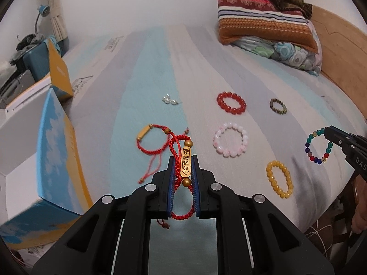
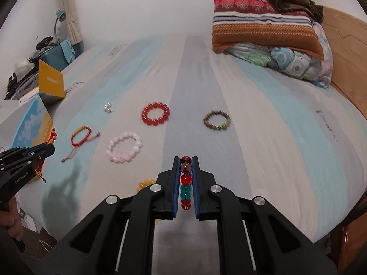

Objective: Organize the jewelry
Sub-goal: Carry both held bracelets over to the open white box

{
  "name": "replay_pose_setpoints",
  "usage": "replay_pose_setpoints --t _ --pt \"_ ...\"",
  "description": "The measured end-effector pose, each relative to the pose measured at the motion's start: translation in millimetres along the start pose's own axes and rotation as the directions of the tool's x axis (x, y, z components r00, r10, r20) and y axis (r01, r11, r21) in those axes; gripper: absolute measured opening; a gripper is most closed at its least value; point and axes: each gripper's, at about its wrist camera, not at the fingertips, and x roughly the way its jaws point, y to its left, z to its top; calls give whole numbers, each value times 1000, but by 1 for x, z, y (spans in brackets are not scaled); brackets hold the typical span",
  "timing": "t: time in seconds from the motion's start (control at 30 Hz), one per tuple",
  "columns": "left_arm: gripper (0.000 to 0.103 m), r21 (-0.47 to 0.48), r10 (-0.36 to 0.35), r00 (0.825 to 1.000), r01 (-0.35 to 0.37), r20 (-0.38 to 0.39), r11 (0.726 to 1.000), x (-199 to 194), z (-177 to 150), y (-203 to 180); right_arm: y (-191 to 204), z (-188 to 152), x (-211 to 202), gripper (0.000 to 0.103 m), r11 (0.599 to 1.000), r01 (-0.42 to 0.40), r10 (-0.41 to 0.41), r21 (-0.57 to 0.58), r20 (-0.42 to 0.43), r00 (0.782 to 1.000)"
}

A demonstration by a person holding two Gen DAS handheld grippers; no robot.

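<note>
My left gripper is shut on a red cord bracelet with a gold plate and holds it above the bed. My right gripper is shut on a multicolour glass bead bracelet, which also shows in the left wrist view. On the striped bed sheet lie a second red cord bracelet, a pink bead bracelet, a red bead bracelet, a brown bead bracelet, a yellow bead bracelet and pearl earrings.
An open blue and yellow box stands at the bed's left edge, with white boxes beside it. Folded blankets and pillows lie at the far right by the wooden headboard. A blue suitcase stands far left.
</note>
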Motion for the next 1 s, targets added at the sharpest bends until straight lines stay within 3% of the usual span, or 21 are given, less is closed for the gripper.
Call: replay_pose_setpoints --t 0.23,0.43,0.7,1.0 --pt "13 -16 18 999 -18 32 1000 -21 17 20 34 29 -12 9 999 -38 39 -34 37 999" --pt "13 -46 68 996 -66 59 997 -43 30 55 86 58 -21 9 992 -88 95 -90 74 993" --pt "13 -117 172 981 -161 91 980 -81 36 128 179 86 -33 9 967 -178 199 -182 109 974" --pt "13 -231 292 955 -275 42 933 -119 6 227 294 94 -48 9 911 -290 333 -294 105 937"
